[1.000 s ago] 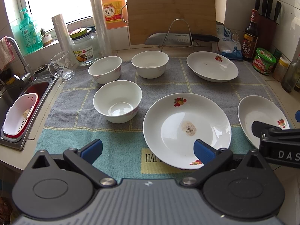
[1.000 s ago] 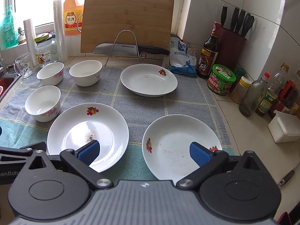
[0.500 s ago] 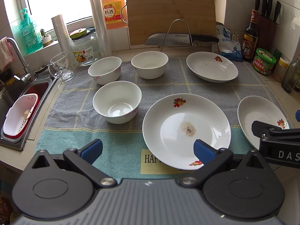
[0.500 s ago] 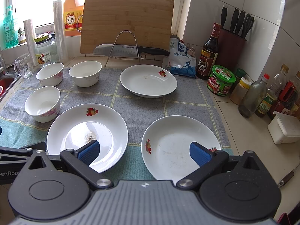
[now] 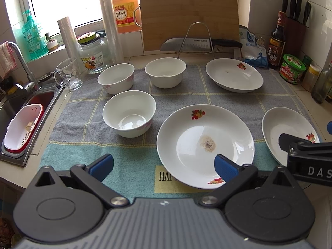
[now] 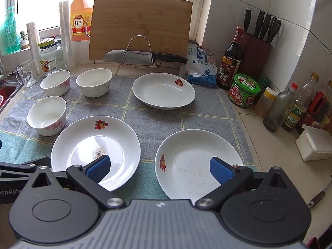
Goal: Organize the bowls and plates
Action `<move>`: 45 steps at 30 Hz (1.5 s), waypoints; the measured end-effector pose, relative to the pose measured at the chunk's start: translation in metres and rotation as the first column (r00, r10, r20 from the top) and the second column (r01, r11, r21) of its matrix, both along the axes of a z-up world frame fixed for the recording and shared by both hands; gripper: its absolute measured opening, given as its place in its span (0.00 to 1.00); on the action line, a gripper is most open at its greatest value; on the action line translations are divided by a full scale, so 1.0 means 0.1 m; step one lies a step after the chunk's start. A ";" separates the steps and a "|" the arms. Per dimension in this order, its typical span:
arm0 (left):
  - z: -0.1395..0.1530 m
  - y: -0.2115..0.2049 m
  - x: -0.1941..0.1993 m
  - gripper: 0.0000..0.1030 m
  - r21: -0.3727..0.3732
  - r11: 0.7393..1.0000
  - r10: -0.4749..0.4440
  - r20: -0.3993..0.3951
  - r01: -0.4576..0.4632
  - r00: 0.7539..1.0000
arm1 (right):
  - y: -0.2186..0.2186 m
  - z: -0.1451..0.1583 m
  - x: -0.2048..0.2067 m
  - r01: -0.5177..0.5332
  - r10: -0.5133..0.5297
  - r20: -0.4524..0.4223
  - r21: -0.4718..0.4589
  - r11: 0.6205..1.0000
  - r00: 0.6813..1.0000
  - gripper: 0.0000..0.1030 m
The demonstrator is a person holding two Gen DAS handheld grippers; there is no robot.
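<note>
On the grey checked dish towel (image 5: 182,95), three white floral bowls (image 5: 129,115) and three white fruit-print plates (image 6: 95,145) lie apart, nothing stacked yet, all sorting left, while left gripper (image 5: 164,165) and right gripper (image 6: 159,169) hover wide open, empty.
</note>
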State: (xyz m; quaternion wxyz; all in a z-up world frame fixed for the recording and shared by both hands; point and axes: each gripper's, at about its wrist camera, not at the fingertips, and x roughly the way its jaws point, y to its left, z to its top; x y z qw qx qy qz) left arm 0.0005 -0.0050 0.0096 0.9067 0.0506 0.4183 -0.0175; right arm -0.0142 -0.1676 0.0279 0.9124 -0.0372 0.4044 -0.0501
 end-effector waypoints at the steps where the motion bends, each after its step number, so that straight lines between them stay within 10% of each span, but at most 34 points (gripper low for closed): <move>1: 0.00 0.00 0.00 0.99 -0.001 1.000 0.001 0.000 -0.001 1.000 | 0.00 0.00 -0.01 -0.001 0.001 0.001 -0.002 1.000 1.000 1.00; 27: -0.04 -0.13 -0.04 0.99 -0.034 0.999 0.011 0.016 -0.010 1.000 | -0.14 -0.04 -0.04 -0.056 0.055 0.038 0.011 0.998 0.998 1.00; 36: -0.01 -0.27 0.01 0.99 -0.157 0.985 -0.064 0.056 0.072 0.996 | -0.51 0.00 -0.10 -0.152 0.147 0.156 0.016 0.988 0.977 1.00; 45: -0.01 -0.67 0.10 0.99 -0.128 0.981 -0.134 0.080 0.144 0.988 | -1.09 -0.15 -0.21 -0.201 0.193 0.212 0.019 0.979 0.958 1.00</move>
